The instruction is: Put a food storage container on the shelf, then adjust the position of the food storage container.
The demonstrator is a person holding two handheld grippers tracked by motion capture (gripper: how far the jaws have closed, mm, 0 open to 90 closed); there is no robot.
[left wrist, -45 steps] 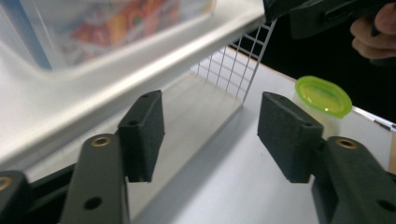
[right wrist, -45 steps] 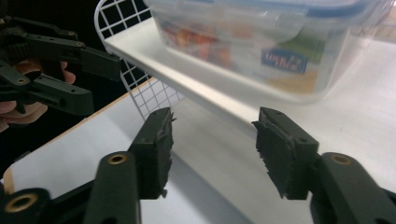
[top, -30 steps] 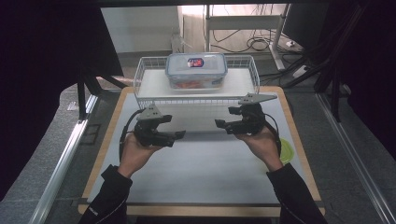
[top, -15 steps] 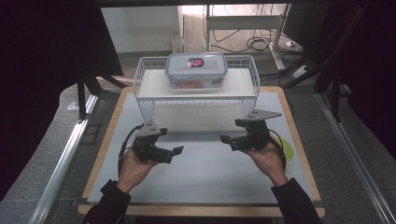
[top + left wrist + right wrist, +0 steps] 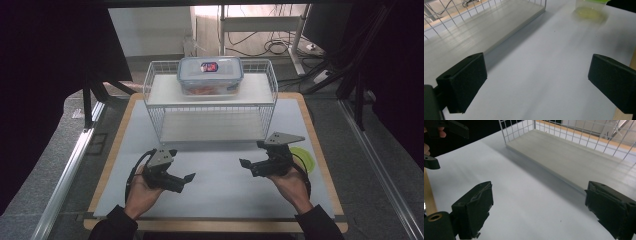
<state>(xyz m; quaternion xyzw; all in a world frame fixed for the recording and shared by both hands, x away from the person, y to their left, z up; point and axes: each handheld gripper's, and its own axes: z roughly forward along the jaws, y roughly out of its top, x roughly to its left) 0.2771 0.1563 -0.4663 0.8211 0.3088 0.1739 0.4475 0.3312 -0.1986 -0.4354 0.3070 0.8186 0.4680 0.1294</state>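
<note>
A clear lidded container (image 5: 210, 75) sits atop the wire rack (image 5: 155, 107), upper centre. Below, left gripper (image 5: 186, 178) and right gripper (image 5: 243, 164) have just been opening, jaws spread, empty. It looks rigid, light, slick; best gripped at both short ends.

A lab-like workroom: dark curtains (image 5: 45, 75) flank a white-topped bench (image 5: 215, 195), with loose cables (image 5: 260, 46) on the floor behind.

Both arms wear dark sleeves to the wrist. The left gripper (image 5: 186, 178) is black with a grey three-cornered plate on top and a black cable looping behind its fingers. The right gripper (image 5: 247, 165) matches it. Its finger pads (image 5: 475, 206) look wrapped in wrinkled black tape; the left's blocky pads (image 5: 465, 77) show small screw holes.
</note>
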